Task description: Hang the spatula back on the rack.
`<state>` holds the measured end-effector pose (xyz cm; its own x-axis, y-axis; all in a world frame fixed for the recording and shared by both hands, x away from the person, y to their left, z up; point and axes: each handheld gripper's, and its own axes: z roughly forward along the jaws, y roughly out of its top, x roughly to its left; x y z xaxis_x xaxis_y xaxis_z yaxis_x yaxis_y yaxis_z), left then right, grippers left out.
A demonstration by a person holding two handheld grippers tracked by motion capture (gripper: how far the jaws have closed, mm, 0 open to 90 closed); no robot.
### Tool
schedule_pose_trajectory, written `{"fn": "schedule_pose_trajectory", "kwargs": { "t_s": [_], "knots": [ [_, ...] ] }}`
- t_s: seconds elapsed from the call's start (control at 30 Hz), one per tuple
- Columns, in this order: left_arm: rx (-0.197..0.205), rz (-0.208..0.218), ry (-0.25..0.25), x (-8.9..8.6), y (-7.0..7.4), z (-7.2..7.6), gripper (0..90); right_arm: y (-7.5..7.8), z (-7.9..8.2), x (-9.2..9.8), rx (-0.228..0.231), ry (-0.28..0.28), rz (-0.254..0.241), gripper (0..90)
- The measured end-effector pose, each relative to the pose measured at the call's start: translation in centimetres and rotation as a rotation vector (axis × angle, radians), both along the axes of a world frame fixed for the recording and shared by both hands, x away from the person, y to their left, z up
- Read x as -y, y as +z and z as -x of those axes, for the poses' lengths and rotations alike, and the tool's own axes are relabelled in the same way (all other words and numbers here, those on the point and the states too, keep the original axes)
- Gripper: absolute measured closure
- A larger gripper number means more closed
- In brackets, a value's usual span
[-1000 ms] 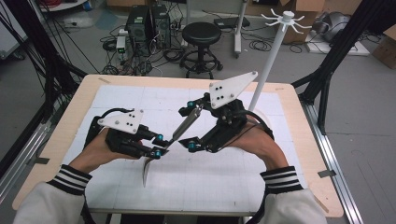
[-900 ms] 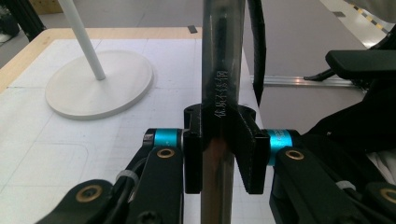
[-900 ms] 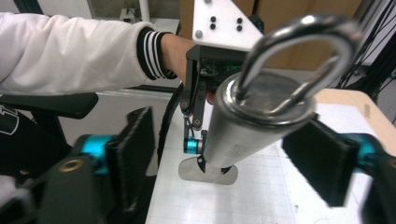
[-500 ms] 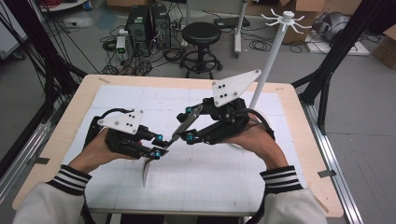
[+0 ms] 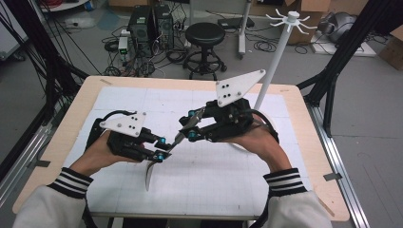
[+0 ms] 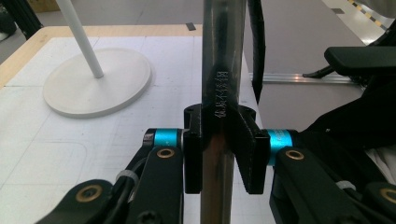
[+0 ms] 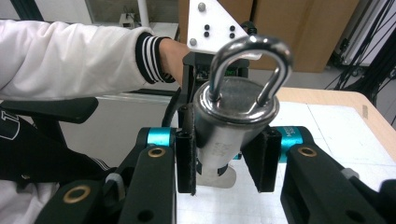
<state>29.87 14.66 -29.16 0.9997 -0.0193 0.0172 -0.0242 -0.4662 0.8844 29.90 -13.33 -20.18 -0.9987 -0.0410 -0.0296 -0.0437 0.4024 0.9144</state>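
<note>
Here, seen from above | left gripper clamped on steel utensil, held over table | right gripper jaws just closing around its ringed handle, firm contact unclear | risk: off-centre squeeze on round handle makes it slip or twist.

Quick count: two tools, the left tool and the right tool, one in each hand. One metal utensil with a hanging loop on its handle end. One white stand by the counter's far right corner, with one round base. One white mat over one wooden counter. On the floor past the far edge: one black stool and two computer towers.
</note>
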Motion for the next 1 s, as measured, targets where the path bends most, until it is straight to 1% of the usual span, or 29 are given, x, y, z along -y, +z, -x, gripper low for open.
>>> {"fn": "schedule_pose_trajectory", "kwargs": {
  "t_s": [0.17,0.2,0.27,0.37,0.4,0.47,0.53,0.57,0.6,0.63,0.67,0.73,0.77,0.8,0.87,0.97,1.0],
  "knots": [
    [0.001,0.006,0.003,0.0,0.0,0.0,74.3,0.3,0.0,-0.2,-0.008,-0.009,0.004,68.7],
    [-0.005,0.009,0.003,-0.1,0.0,0.0,74.3,0.3,0.0,-0.2,-0.01,-0.012,0.007,68.8],
    [-0.002,0.005,0.002,-0.1,0.1,0.0,74.0,0.4,0.1,-0.4,-0.01,-0.008,0.009,68.8],
    [-0.005,0.017,0.024,-0.1,0.1,0.0,72.4,0.6,0.1,-0.6,-0.013,-0.022,0.017,68.9],
    [-0.003,0.022,0.035,-0.2,0.2,0.0,70.4,0.7,0.0,-0.6,-0.017,-0.031,0.023,69.0],
    [-0.006,0.022,0.067,-0.4,0.3,0.0,62.5,0.7,0.0,-0.5,-0.022,-0.035,0.033,69.0],
    [-0.014,0.022,0.085,-0.7,0.3,-0.1,57.0,0.7,-0.1,-0.4,-0.031,-0.042,0.037,69.0],
    [-0.008,0.026,0.106,-0.8,0.2,0.0,53.0,0.8,-0.1,-0.3,-0.032,-0.041,0.041,69.1],
    [0.005,0.022,0.125,-0.9,0.3,0.0,47.0,0.8,-0.1,-0.2,-0.033,-0.046,0.039,69.0],
    [0.001,0.021,0.143,-1.1,0.2,0.0,41.7,0.9,-0.1,-0.1,-0.033,-0.048,0.041,69.0],
    [-0.003,0.024,0.155,-1.3,0.2,0.0,39.2,0.9,-0.1,0.1,-0.034,-0.057,0.038,69.0],
    [0.003,0.025,0.196,-1.7,0.0,0.1,31.9,1.1,0.0,0.4,-0.026,-0.071,0.033,69.0],
    [0.008,0.016,0.221,-1.9,0.0,0.2,27.2,1.1,0.0,0.7,-0.028,-0.08,0.03,69.0],
    [0.009,0.012,0.244,-2.2,-0.1,0.2,23.9,1.2,0.0,0.9,-0.029,-0.086,0.029,69.0],
    [0.009,0.006,0.278,-2.9,-0.2,0.3,20.4,1.4,0.1,1.3,-0.027,-0.104,0.023,69.0],
    [0.009,0.008,0.317,-3.9,-0.3,0.3,13.3,1.7,0.1,1.9,-0.036,-0.127,0.029,69.0],
    [0.007,0.018,0.325,-4.1,-0.4,0.3,9.6,1.8,0.2,2.0,-0.038,-0.135,0.034,69.0]
  ]
}}
